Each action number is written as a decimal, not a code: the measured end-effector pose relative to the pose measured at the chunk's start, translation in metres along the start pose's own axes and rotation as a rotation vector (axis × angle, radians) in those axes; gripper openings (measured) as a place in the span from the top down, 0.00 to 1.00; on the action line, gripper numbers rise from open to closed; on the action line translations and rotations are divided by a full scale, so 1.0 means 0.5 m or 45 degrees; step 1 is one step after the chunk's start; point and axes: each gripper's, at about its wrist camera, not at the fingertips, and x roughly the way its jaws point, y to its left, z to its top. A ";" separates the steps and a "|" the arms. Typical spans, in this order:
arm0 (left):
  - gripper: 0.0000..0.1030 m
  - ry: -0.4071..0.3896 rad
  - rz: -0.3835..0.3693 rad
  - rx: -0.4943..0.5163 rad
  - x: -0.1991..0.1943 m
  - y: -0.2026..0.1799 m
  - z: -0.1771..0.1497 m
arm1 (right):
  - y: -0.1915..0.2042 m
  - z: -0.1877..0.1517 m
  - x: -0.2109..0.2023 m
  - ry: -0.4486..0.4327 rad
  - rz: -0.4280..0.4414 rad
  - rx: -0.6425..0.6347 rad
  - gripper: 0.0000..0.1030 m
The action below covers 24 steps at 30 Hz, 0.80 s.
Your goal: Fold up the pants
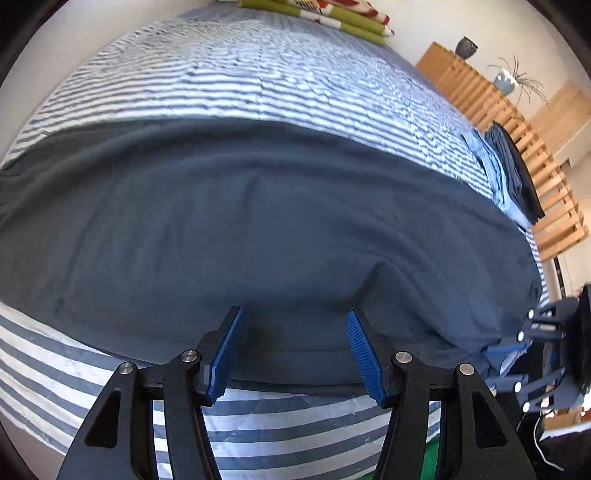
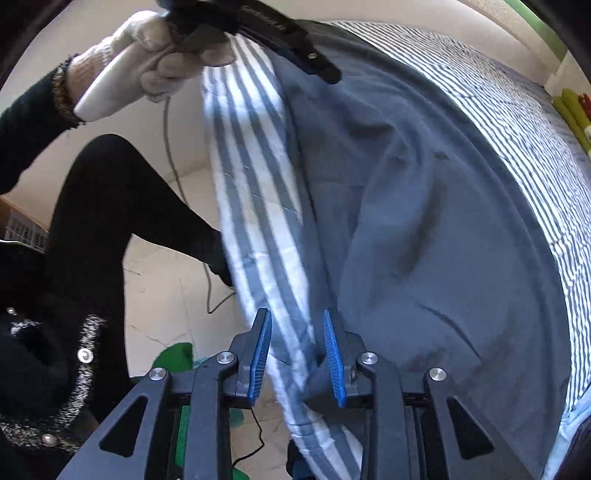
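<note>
Dark blue-grey pants [image 1: 258,221] lie spread flat across a striped bed cover [image 1: 221,81]. In the left wrist view my left gripper [image 1: 294,314] hovers open over the pants' near edge, with nothing between its blue pads. The right gripper [image 1: 546,350] shows at the right edge of that view, by the pants' end. In the right wrist view the pants [image 2: 424,221] run along the bed's side. My right gripper [image 2: 295,314] stands open above the pants' edge and the hanging striped cover [image 2: 251,184], its pads not pressing on cloth. A gloved hand [image 2: 166,55] holds the left gripper [image 2: 321,70] at the top.
A pile of folded blue clothes [image 1: 509,177] sits at the far right of the bed, beside a wooden slatted frame [image 1: 535,155]. A green and red folded blanket [image 1: 332,14] lies at the far end. The person's black-clad legs [image 2: 110,221] and a cable [image 2: 173,155] are on the tiled floor.
</note>
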 end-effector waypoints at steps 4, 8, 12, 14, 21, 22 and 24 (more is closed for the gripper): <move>0.42 0.027 -0.014 0.033 0.022 -0.044 -0.025 | -0.073 -0.020 -0.014 -0.015 -0.044 0.148 0.74; 0.42 0.038 -0.144 0.167 0.010 -0.139 -0.045 | -0.087 -0.022 -0.029 -0.048 0.006 0.181 0.74; 0.42 0.089 -0.215 0.319 0.035 -0.237 -0.063 | -0.096 -0.027 -0.036 -0.074 -0.020 0.194 0.74; 0.42 0.119 -0.216 0.383 0.056 -0.277 -0.072 | -0.111 -0.033 -0.041 -0.082 -0.016 0.232 0.74; 0.71 0.185 -0.156 0.590 0.105 -0.386 -0.095 | -0.143 -0.065 -0.040 -0.097 -0.087 0.319 0.74; 0.91 0.201 -0.164 0.597 0.108 -0.394 -0.098 | -0.153 -0.073 -0.042 -0.102 -0.085 0.349 0.74; 0.98 0.193 -0.144 0.635 0.104 -0.413 -0.103 | -0.183 -0.088 -0.047 -0.126 -0.053 0.445 0.74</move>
